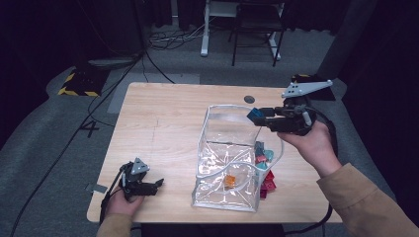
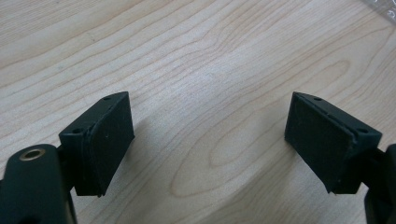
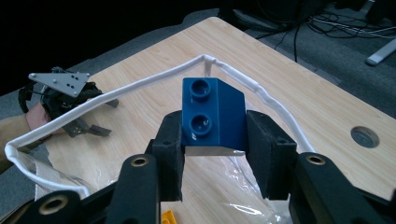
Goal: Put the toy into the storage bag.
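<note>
Room dim. Grey carpet floor [image 1: 59, 123]. Black cables [image 1: 163, 39] trail at upper centre. White desk leg [image 1: 204, 27], dark chair [image 1: 257, 29] top centre. Yellow-black hazard-striped plate [image 1: 79, 81] upper left.
</note>
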Demonstrator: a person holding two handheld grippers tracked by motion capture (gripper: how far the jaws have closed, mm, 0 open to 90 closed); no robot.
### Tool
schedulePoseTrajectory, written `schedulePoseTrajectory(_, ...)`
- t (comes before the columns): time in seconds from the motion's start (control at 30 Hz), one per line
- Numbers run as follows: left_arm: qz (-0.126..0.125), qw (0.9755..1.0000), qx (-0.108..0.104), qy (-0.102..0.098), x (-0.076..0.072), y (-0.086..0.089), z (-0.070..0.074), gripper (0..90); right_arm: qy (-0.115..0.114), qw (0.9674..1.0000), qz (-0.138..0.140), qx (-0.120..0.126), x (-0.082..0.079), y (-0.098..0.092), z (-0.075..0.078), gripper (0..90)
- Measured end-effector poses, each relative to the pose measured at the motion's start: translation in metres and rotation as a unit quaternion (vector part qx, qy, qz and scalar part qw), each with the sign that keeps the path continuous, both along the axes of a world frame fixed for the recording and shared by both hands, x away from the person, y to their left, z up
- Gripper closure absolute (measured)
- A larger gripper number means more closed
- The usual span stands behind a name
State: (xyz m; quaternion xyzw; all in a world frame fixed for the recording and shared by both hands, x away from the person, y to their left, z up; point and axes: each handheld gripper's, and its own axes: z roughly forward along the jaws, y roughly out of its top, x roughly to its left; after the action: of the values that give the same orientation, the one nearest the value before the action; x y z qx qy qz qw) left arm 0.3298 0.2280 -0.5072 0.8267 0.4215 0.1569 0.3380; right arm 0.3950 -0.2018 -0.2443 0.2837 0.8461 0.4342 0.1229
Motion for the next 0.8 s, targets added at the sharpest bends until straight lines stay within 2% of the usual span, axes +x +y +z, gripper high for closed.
schedulePoseTrajectory(0.23, 0.005, 1.0000, -0.001, 0.000, -0.001, 0.000, 0.000, 15.8, 0.015, 0.9996, 0.021, -0.008, 0.014, 0.032, -0.009, 58.7)
schedulePoseTrajectory(0.37, 0.008, 1.0000, 0.000, 0.001, -0.001, 0.000, 0.000, 15.8, 0.019, 0.9994, 0.028, -0.009, 0.020, 0.044, -0.013, 58.7)
schedulePoseTrajectory(0.6, 0.007, 1.0000, -0.002, 0.000, 0.000, 0.000, 0.000, 15.7, 0.046, 0.9976, 0.028, -0.042, 0.037, 0.068, -0.035, 58.7)
schedulePoseTrajectory(0.8, 0.007, 1.0000, -0.001, 0.000, 0.000, 0.001, 0.000, 15.8, 0.066, 0.9932, 0.035, -0.089, 0.046, 0.085, -0.057, 58.7)
